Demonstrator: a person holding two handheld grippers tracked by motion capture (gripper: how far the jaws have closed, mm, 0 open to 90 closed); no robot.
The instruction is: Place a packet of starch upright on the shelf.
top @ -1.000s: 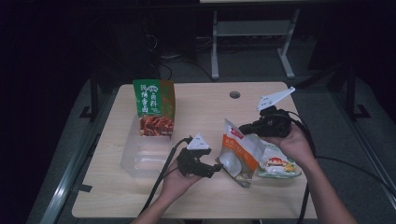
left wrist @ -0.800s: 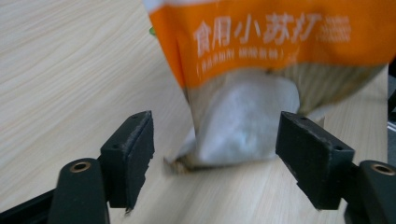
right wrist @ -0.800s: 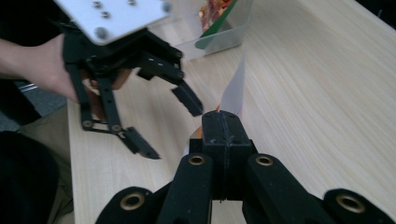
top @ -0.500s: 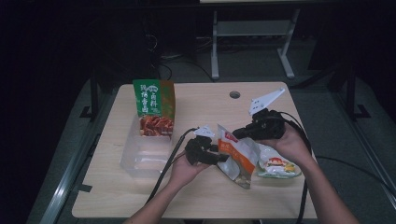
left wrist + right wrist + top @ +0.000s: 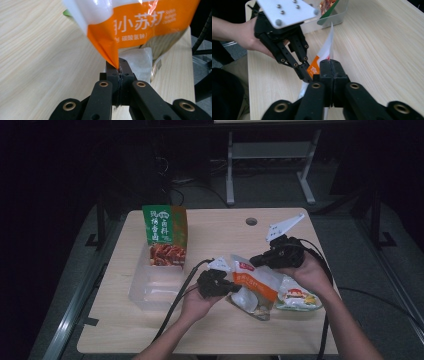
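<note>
Both the left gripper (image 5: 235,287) and right gripper (image 5: 256,261) pinch the orange-and-white baking soda bag (image 5: 252,285), lifted but not yet placed in the clear plastic bin (image 5: 150,287).

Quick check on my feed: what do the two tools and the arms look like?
Both tools are black, with linked jaws pinned by brass-coloured rivets. The left tool and the right tool each trail a black cable and carry a pale three-cornered plate studded with screws. The forearms are bare, with no sleeves in sight.

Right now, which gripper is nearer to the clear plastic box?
Left. The left gripper is just right of the clear plastic box; the right gripper lies farther right, beyond the orange bag.
</note>
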